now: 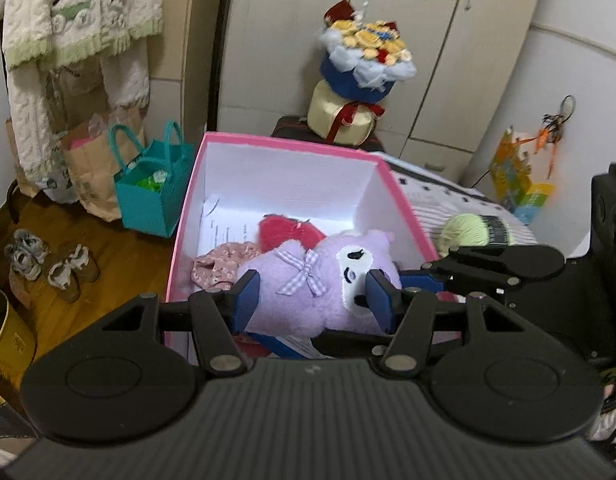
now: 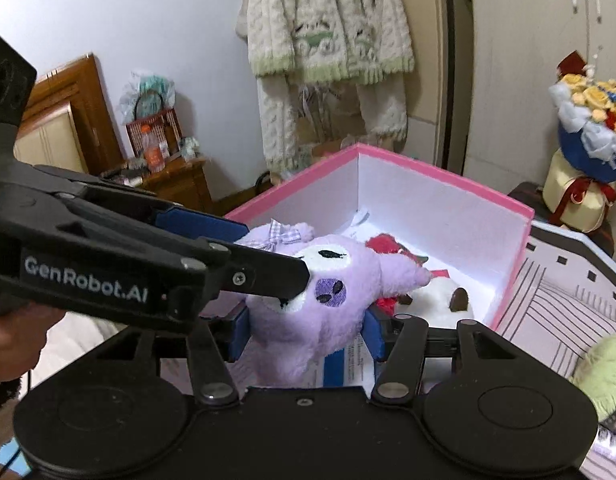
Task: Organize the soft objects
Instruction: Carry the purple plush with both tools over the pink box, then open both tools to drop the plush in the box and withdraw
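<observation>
- I have both claws clamped on 1 purple plush toy (image 1: 328, 280): left claw (image 1: 312, 296) across its body, right claw (image 2: 305, 330) across its head end.
- The toy hangs over the near end of the pink box (image 1: 291, 148), its long axis running between the 2 claws.
- My judgement: lower it forward, beside the red plush (image 1: 287, 232).

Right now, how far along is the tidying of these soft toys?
Partly done. A red plush and a pink floral cloth already lie in the pink-rimmed white box. In hand: both the left gripper and the right gripper are clamped on the purple plush toy with a checked bow over the box. Left: the pale green yarn ball on the striped bedding.
</observation>
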`<action>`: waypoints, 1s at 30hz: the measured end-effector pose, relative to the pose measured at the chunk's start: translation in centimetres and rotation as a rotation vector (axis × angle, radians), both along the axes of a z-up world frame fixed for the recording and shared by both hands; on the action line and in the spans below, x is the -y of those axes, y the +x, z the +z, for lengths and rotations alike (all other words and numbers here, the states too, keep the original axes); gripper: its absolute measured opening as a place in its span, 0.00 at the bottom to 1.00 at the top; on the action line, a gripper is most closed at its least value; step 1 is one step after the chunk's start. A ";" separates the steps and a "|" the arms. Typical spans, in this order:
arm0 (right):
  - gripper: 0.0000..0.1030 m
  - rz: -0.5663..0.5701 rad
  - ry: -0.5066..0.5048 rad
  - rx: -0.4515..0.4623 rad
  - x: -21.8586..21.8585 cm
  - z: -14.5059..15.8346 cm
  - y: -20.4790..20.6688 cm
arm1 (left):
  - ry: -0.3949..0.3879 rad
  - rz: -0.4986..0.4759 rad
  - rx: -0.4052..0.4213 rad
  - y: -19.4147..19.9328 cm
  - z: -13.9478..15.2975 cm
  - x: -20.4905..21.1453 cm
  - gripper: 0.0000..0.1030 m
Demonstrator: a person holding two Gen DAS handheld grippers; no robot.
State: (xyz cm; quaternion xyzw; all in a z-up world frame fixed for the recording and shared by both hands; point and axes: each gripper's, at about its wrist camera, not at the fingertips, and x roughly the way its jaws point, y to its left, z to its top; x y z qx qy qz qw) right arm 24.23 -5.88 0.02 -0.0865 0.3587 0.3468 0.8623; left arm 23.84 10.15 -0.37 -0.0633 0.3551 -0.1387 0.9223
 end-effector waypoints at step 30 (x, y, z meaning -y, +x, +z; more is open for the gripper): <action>0.77 -0.070 -0.097 0.078 4.5 3.3 -5.2 | 0.079 -0.023 0.062 -5.6 1.9 0.5 0.58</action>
